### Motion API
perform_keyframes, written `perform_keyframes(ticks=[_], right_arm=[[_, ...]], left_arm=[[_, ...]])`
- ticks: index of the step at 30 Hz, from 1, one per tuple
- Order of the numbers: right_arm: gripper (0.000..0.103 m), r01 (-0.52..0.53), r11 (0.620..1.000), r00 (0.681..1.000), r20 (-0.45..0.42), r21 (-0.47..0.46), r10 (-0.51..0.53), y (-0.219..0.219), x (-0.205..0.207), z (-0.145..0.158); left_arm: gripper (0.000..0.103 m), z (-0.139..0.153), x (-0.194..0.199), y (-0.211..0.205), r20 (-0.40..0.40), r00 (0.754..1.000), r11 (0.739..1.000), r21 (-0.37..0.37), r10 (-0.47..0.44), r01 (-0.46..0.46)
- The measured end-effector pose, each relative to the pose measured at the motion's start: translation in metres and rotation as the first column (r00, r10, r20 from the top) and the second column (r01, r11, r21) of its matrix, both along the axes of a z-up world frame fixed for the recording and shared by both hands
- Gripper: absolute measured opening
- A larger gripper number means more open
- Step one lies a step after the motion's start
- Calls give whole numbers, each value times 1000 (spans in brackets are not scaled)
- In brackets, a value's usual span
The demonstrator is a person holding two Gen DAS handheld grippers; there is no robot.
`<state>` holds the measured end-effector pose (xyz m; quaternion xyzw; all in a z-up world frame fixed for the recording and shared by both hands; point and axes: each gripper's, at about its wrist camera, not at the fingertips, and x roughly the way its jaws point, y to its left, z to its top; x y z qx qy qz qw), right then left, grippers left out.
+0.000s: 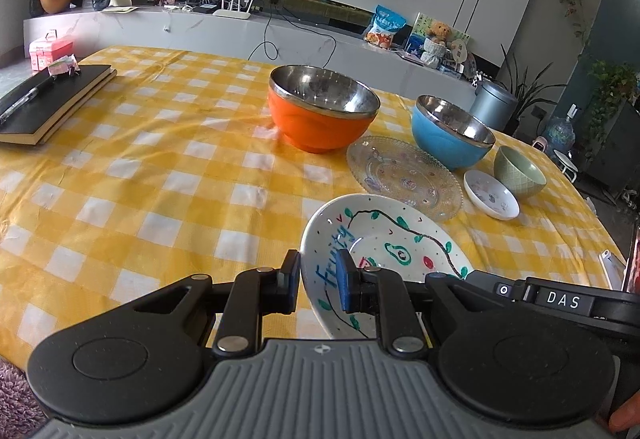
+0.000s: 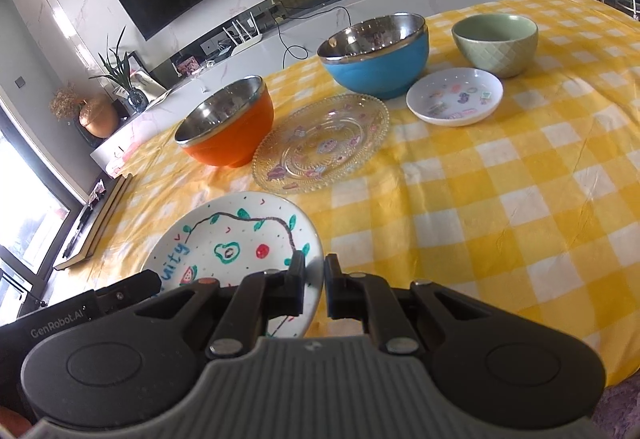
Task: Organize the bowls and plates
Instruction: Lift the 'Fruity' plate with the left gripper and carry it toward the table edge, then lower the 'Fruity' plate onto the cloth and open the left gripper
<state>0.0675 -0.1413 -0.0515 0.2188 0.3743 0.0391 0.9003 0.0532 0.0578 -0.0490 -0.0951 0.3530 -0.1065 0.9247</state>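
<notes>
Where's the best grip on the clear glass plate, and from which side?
Pinch the glass plate at its near scalloped rim, coming in low from the open tablecloth side. It lies flat; the orange bowl and blue bowl crowd its far edge.

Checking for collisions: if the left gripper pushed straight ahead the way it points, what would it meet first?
The left gripper already straddles the rim of the white hand-painted fruit plate. Straight beyond, probably the clear patterned glass plate; depth is uncertain.

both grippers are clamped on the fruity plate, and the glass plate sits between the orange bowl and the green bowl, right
Not quite: the glass plate sits between the orange bowl and the blue bowl, as the right wrist view shows. The green bowl stands beyond the small white dish.
</notes>
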Motion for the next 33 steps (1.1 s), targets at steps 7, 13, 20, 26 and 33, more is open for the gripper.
perform_keyframes(ticks=[7,13,20,26,33], right_arm=[[7,-5,1000,1000,-29,-4,5,1,3,-8],[7,-6,1000,1000,-27,0,6,7,9,-11],[7,-29,1000,999,-18,0,29,21,18,-11],[7,-51,999,998,-28,3,51,33,22,-14],[6,-66,998,998,-20,-24,66,39,23,-16]], left_arm=[[21,-12,3,3,-27,1000,1000,3,4,-4],[21,-18,7,9,-30,999,1000,9,27,-26],[21,-22,12,24,-34,997,998,-5,69,-69],[21,-25,15,33,-33,995,995,2,97,-97],[20,-30,16,36,-43,994,995,1,100,-100]])
